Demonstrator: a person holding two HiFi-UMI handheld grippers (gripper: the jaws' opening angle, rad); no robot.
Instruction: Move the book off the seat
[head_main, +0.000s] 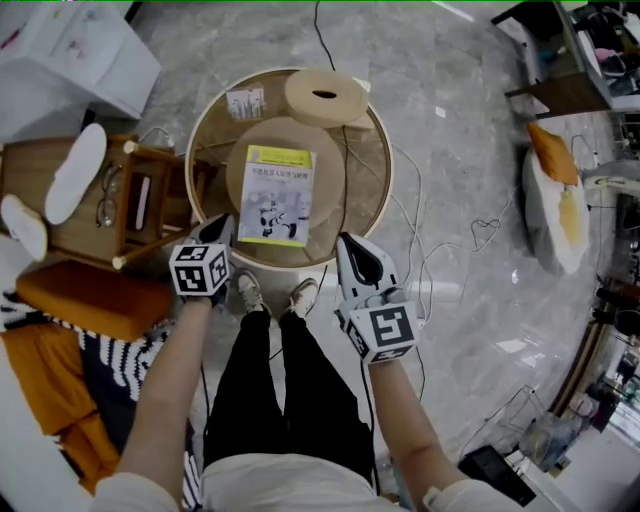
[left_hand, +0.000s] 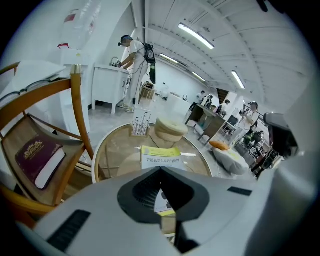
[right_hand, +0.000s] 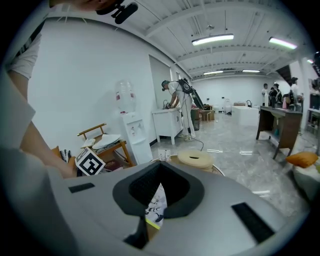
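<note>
Both grippers empty. Left gripper (left_hand: 161, 170): fingers together, tips meeting, nothing between them. Right gripper (right_hand: 160, 164): the same, fingers closed tip to tip on nothing.

Book (head_main: 276, 195) with yellow-green cover lies flat and face up on the round pale seat (head_main: 328, 165), not lifted. It sits ahead of both sets of fingertips and between them. In the left gripper view the book (left_hand: 161, 156) shows just past the closed tips. In the right gripper view only a sliver of its cover shows through the hollow behind the fingers.

Head view: the left gripper (head_main: 224, 222) has its tips near the book's near left corner, apart from it. The right gripper (head_main: 346, 240) has its tips near the near right corner, beside the seat's edge, not touching the book.

Seat lies within the rim of a round desk (head_main: 385, 160); a cable crosses it beyond the right fingers.

Beyond the book, far side from the fingers: a thick round pad (head_main: 325, 97) with a slot in its middle rests over the rim. A small card stand (head_main: 245, 103) is next to it.

Outboard of the left fingers: a wooden chair (head_main: 150, 205), spectacles (head_main: 107, 197) lying on it, and a maroon book (left_hand: 39, 159) in its side rack.

My shoes (head_main: 250, 292) are just behind the fingertips, at the desk's near edge.
</note>
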